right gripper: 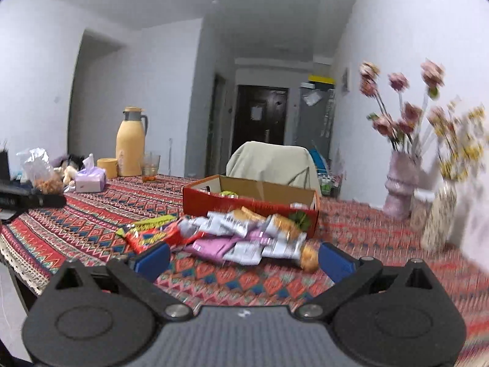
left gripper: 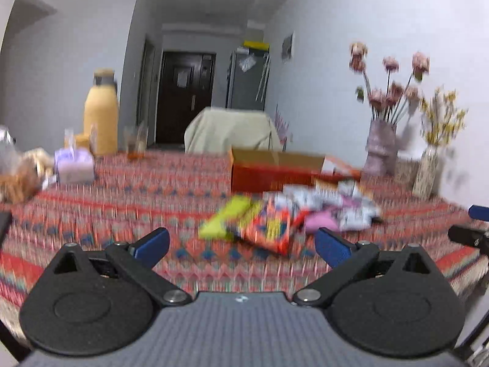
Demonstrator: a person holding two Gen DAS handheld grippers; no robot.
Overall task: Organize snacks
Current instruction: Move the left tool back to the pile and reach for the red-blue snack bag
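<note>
Overhead white ceiling [right gripper: 171, 6]; underneath, patterned red tablecloth [right gripper: 91, 214], snack packets [right gripper: 241, 238], cardboard box [right gripper: 250, 195].

A patterned red tablecloth [right gripper: 91, 214] covers the surface. At its far left stand a yellow thermos jug [right gripper: 130, 142], a short yellow canister [right gripper: 107, 167] just beside it, a glass tumbler [right gripper: 150, 165] and a lilac tissue pack [right gripper: 90, 179]. On the right, a pink vase [right gripper: 400, 183] holds pink flowers [right gripper: 397, 104], next to a speckled vase [right gripper: 441, 214] of yellow blooms. Beyond the surface sits a chair draped in cream cloth [right gripper: 272, 162], with a dark door [right gripper: 261, 119] behind.
</note>
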